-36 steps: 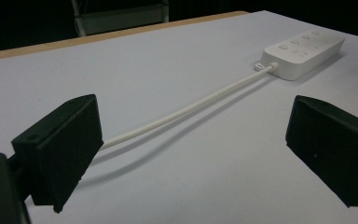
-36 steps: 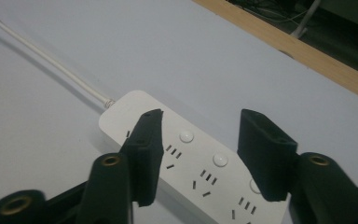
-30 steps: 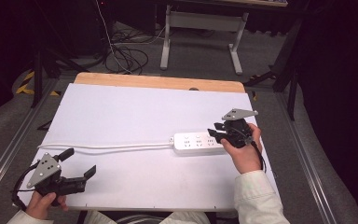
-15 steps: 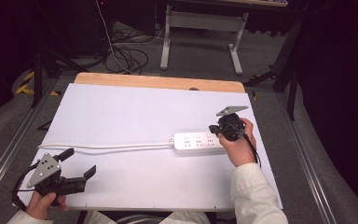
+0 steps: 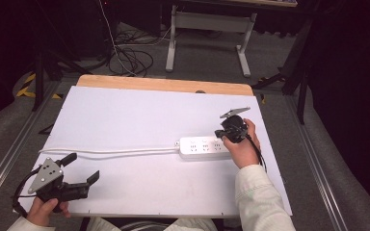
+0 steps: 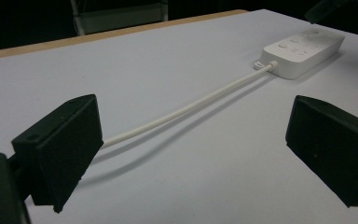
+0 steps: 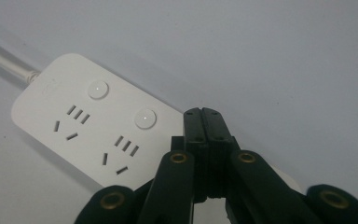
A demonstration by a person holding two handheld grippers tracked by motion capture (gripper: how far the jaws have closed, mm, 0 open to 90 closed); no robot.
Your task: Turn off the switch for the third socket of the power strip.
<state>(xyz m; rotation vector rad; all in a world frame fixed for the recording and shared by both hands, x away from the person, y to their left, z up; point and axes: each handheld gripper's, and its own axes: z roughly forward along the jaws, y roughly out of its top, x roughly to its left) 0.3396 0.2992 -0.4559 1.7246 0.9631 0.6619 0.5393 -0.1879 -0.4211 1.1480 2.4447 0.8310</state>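
A white power strip [image 5: 203, 147] lies on the white table top [image 5: 139, 115], right of centre. It has round buttons and sockets on its face [image 7: 88, 126]. Its white cable [image 5: 115, 152] runs left across the board. My right gripper [image 5: 221, 134] is shut, with nothing between its jaws. Its tips [image 7: 203, 112] hover over the strip's right end, beside a round button; I cannot tell whether they touch it. My left gripper [image 5: 82, 167] stays open at the near left corner. From there the cable [image 6: 191, 107] leads off to the strip [image 6: 303, 49].
A wooden strip [image 5: 164, 85] edges the far side of the table. Behind it on the floor are a white metal stand [image 5: 207, 33] and loose black cables [image 5: 130, 57]. Metal rails [image 5: 9, 149] flank the table on both sides.
My right gripper has shifted slightly left and turned over the right end of the strip. The left gripper, the strip and the cable have not moved.
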